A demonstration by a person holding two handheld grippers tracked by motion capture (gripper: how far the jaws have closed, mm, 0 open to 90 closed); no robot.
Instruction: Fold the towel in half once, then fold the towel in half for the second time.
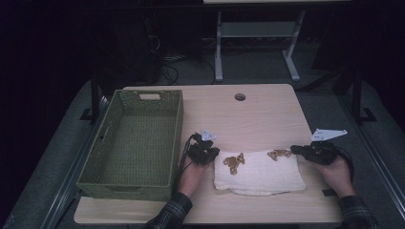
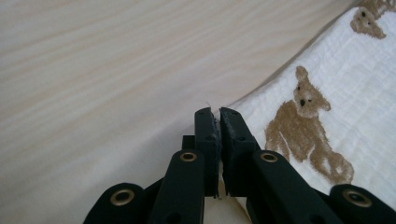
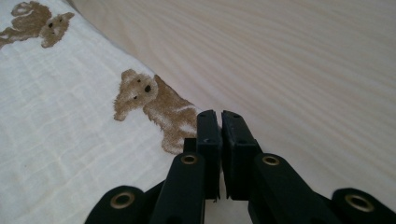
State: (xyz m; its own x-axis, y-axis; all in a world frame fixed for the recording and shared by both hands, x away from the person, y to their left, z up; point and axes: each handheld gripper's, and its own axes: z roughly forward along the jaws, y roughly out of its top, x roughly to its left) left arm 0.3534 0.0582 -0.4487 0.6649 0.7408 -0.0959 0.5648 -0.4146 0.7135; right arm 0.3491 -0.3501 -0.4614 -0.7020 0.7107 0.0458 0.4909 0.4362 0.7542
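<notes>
Green basket (image 1: 133, 143) stands far left on the table (image 1: 258, 114), apart from the work. Left gripper (image 1: 204, 153) is clenched on the cloth's (image 1: 258, 172) far-left corner; right gripper (image 1: 313, 151) is clenched on its far-right corner. The cloth, white with bear prints, lies flat near the front edge, long axis running left to right between the two grippers, its body extending toward the person. Each hand is equally near its corner. Judgement: a fold toward the near edge is likely. Tabletop is pale wood; the room beyond is dark.
</notes>
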